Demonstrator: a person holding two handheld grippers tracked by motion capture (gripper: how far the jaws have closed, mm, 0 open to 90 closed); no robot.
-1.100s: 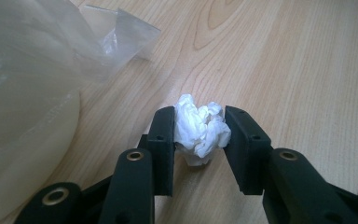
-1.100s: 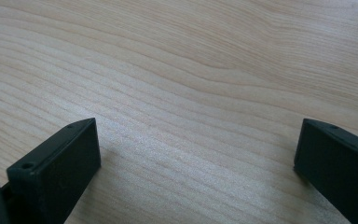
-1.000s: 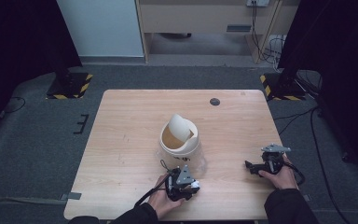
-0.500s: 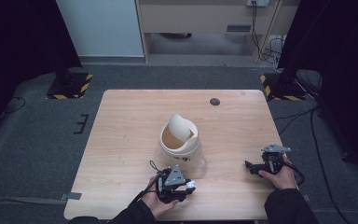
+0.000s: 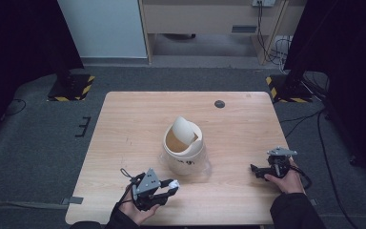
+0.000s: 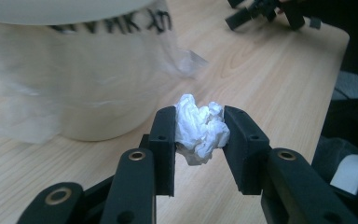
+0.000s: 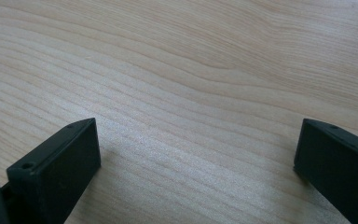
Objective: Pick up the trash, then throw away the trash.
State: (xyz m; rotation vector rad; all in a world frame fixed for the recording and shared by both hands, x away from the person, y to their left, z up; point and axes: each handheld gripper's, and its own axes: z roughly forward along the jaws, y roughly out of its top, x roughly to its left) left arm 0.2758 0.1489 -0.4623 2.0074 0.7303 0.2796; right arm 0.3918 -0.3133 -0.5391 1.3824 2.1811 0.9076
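A crumpled white paper ball (image 6: 200, 128) is pinched between the jaws of my left gripper (image 6: 199, 135), which is shut on it. In the high view that gripper (image 5: 170, 187) sits near the table's front edge, with the paper ball (image 5: 173, 183) at its tip, just left of and below a small white bin (image 5: 184, 147). The bin has a tilted swing lid (image 5: 184, 130) and a clear plastic liner (image 6: 37, 93) around its body. My right gripper (image 5: 256, 170) rests low over bare wood at the front right, its jaws wide apart with nothing between them (image 7: 196, 154).
The light wooden table (image 5: 133, 124) carries a small dark round disc (image 5: 219, 104) near its back edge. Dark stands with yellow-black striped bases (image 5: 71, 88) flank the table on the grey floor. A cabinet stands behind.
My left gripper has swung from beside the bin's front down and leftward toward the table's front edge, the paper ball still in it. The right gripper has stayed in place.
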